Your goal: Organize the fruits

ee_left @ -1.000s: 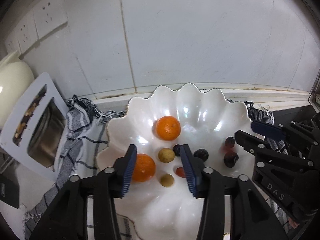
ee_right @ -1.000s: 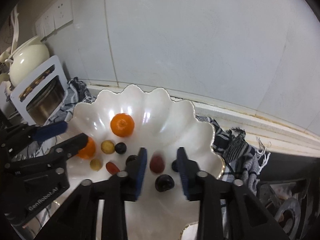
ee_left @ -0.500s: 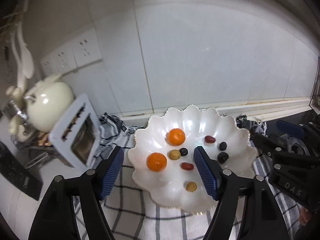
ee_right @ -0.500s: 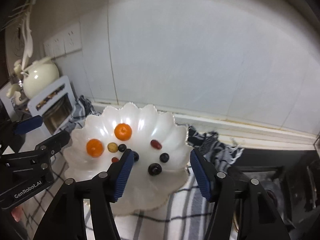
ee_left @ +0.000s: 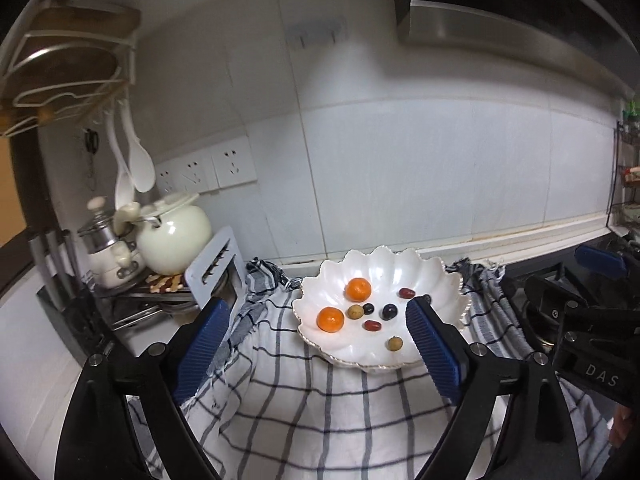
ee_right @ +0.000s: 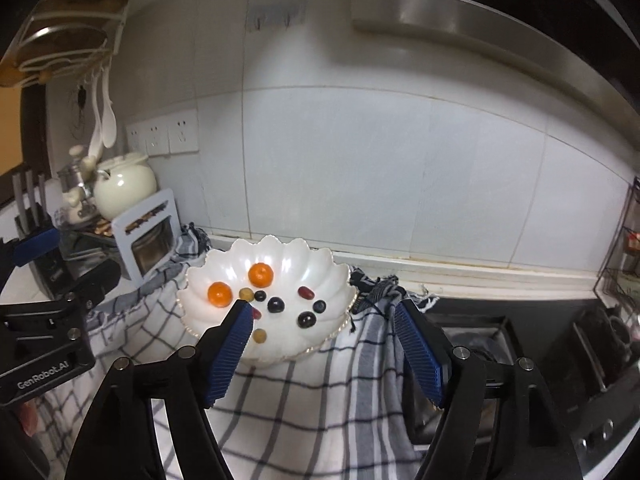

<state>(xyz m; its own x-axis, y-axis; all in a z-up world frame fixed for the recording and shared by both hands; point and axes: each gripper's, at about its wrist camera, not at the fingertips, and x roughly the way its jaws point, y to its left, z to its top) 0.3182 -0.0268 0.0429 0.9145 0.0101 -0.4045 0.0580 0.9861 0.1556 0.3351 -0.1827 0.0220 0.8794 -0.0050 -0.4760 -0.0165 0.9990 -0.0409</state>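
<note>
nearest are the two grippers. the left gripper [ee_left: 316, 340] has its jaws wide and opening, nothing between the pads; only cloth and bowl show through the gap. the right gripper [ee_right: 324, 344] is less wide, also opening, and also empty. each shows at the edge of the other's view, and both hang over the near part of the checked cloth [ee_left: 320, 408], short of the bowl and clear of the fruit.

beyond them the white scalloped bowl [ee_left: 400, 264] sits on the cloth. it holds all the fruit in view, loosely spread: two oranges [ee_right: 219, 294] on the left, two small tan fruits [ee_left: 394, 344], two red oval ones [ee_right: 306, 291], and about four dark round ones [ee_right: 307, 320]. no fruit lies on the cloth.

judging from this, a placing step looks done and both hands are free; the task may be close to its end. if more sorting is wanted, the next move calls for reaching forward to the bowl and closing narrowly on one small fruit without knocking its neighbours, which sit close together near the middle.

further back on the left stand a white toaster [ee_left: 218, 266], a cream pot [ee_left: 176, 236] and a small steel kettle. behind is the tiled wall with sockets [ee_left: 208, 168], and a stove lies to the right.
</note>
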